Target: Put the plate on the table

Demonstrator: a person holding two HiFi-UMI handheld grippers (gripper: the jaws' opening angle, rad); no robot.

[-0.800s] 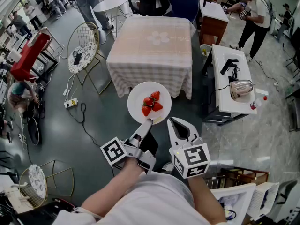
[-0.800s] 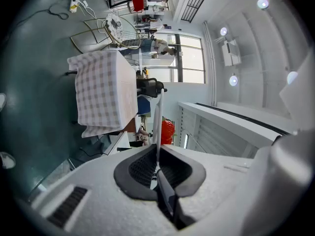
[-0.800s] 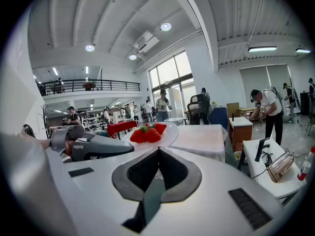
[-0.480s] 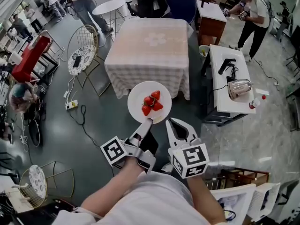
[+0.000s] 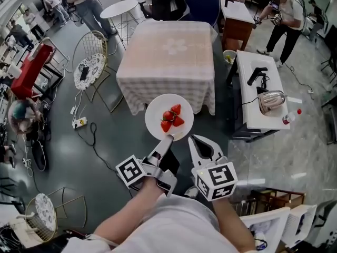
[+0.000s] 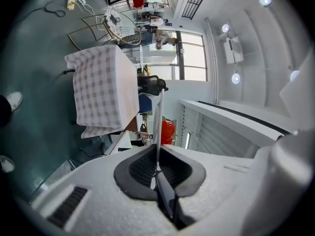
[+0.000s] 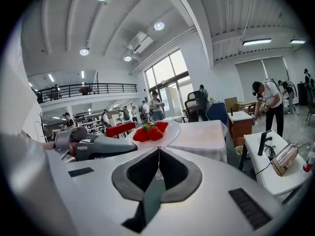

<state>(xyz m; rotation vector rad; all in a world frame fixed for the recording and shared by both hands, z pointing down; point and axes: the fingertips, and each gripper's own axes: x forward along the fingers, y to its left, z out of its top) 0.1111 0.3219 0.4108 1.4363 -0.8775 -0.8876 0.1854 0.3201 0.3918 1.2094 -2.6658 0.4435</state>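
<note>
Head view: carrying the plate (image 5: 157, 111) of strawberries (image 5: 171, 118) in mid-air at frame centre, above the floor, pinched by its near rim in the clenched left hand-held gripper (image 5: 166, 140). Keeping the right hand-held gripper (image 5: 196, 140) closed and empty, just beside the plate's lower right rim. Compared with a moment ago, drawn slightly nearer the checked tabletop (image 5: 168, 51) in the upper middle, with a little more of the cloth's front drop now covered by the plate's far rim and the wire chair at lower left slid downward. Not yet over the tabletop, and nothing set down.

Left gripper view: looking along jaws closed on the plate's thin edge (image 6: 158, 122), seen edge-on up the middle, with a strawberry (image 6: 168, 132) peeking behind and the tabletop (image 6: 98, 90) at upper left, well apart.

Right gripper view: jaws together with nothing between, the plate (image 7: 170, 134) just beyond their tip, the left hand-held gripper (image 7: 98, 146) at left and the tabletop (image 7: 199, 134) behind at centre right.

Judging from all this: approach under way, grip looking steady, more forward travel needed before lowering onto the cloth.
</note>
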